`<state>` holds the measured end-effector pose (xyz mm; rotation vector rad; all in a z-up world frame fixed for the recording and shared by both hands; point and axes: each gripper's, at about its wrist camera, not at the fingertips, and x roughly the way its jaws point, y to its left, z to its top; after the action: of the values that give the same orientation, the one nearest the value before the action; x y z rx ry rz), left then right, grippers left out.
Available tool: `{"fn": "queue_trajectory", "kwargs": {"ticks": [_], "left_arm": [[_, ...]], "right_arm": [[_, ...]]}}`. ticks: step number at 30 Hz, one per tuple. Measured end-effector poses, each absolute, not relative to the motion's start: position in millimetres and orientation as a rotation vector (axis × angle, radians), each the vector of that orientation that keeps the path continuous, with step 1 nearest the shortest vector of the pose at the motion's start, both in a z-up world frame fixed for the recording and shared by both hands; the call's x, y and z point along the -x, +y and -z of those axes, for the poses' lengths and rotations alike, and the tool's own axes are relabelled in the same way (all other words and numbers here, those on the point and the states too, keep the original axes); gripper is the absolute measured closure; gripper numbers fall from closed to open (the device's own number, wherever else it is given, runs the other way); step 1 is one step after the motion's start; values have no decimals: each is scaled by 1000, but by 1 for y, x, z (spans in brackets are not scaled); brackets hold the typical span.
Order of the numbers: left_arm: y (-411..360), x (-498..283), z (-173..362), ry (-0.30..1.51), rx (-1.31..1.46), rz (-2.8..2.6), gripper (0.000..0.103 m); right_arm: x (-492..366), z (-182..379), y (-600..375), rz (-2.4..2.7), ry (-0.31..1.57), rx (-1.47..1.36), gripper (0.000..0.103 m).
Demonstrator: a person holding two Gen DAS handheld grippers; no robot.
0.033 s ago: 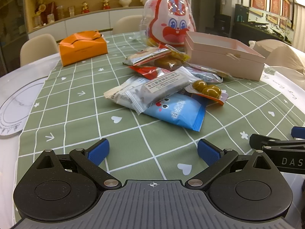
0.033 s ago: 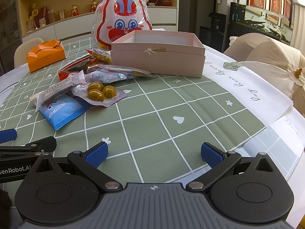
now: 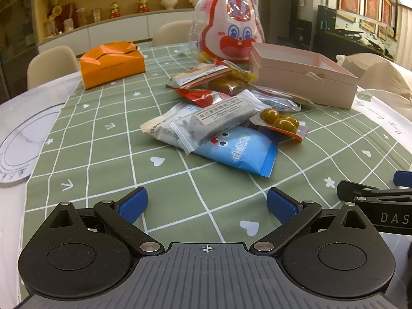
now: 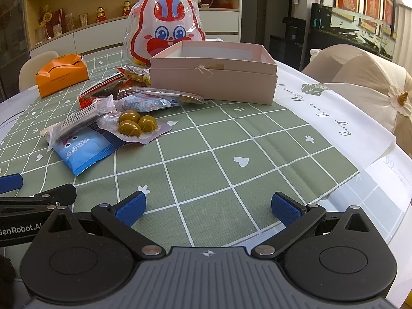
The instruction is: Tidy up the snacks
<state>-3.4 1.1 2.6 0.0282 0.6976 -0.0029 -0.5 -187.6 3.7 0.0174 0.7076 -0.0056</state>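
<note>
On the green checked tablecloth [image 4: 231, 139], snack packets [image 3: 219, 126] lie beside a pink box [image 4: 213, 82].

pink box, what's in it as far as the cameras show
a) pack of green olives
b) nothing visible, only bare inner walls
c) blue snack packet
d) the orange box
b: the pink box stands open with only bare inner walls showing, while the blue snack packet, the pack of green olives and the orange box all lie outside it on the green tablecloth.
</note>
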Motion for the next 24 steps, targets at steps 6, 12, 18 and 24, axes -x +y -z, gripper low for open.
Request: {"fn": "queue_trajectory", "kwargs": {"ticks": [6,12,18,24], "left_arm": [[1,4,-2,697,-28,4,1],[1,4,-2,696,-27,4,1],[1,4,-2,696,-27,4,1],[1,4,-2,695,-27,5,1]], "right_arm": [[1,-4,-188,6,708,-18,0],[0,-4,-188,6,708,-18,0],[0,-4,-188,6,707,-18,0],[2,-3,-189,2,708,-19,0]]}}
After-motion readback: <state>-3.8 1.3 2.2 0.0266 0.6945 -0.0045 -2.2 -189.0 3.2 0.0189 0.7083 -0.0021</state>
